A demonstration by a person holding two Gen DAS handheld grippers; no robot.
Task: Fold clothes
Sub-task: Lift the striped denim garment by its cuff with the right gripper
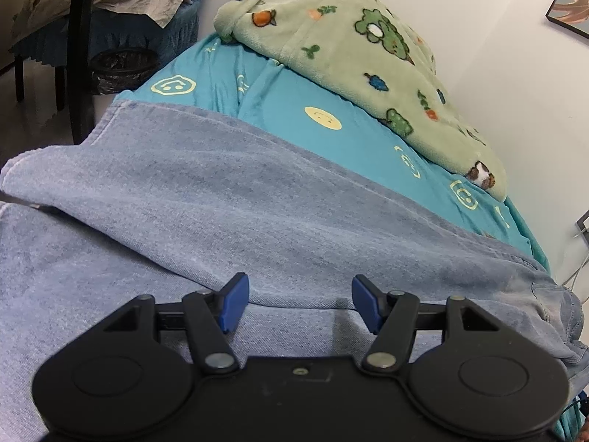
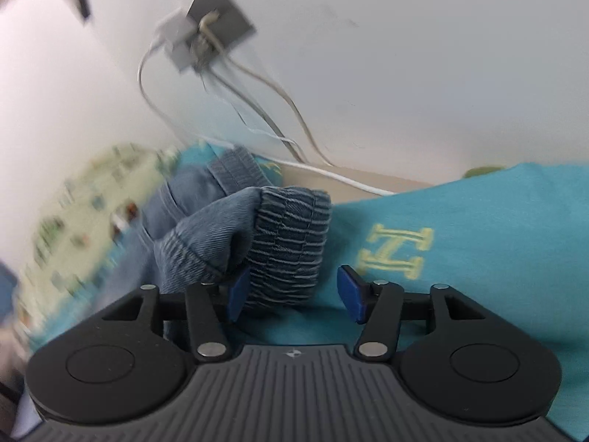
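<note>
The blue denim trousers [image 1: 228, 199] lay spread across the bed, their washed twill soft and faintly mottled, one leg folded over the other along a long diagonal crease. Beneath them the teal sheet [image 1: 324, 95] was smooth cotton printed with pale yellow smiley faces. The left tool [image 1: 300, 304] hovered just over the denim, its blue-padded fingers spread wide with nothing between them. In the right wrist view the ribbed elastic waistband [image 2: 291, 243] was bunched into a rounded hump; the right tool [image 2: 291, 291] was released too, its left pad against the gathered band and the other over bare sheet. A fleecy green blanket [image 1: 368, 55] with cartoon prints was heaped along the white wall [image 2: 405, 55], crowding the far edge. Cables [image 2: 257, 103] hung from a grey wall socket [image 2: 217, 33] close behind the waistband.
</note>
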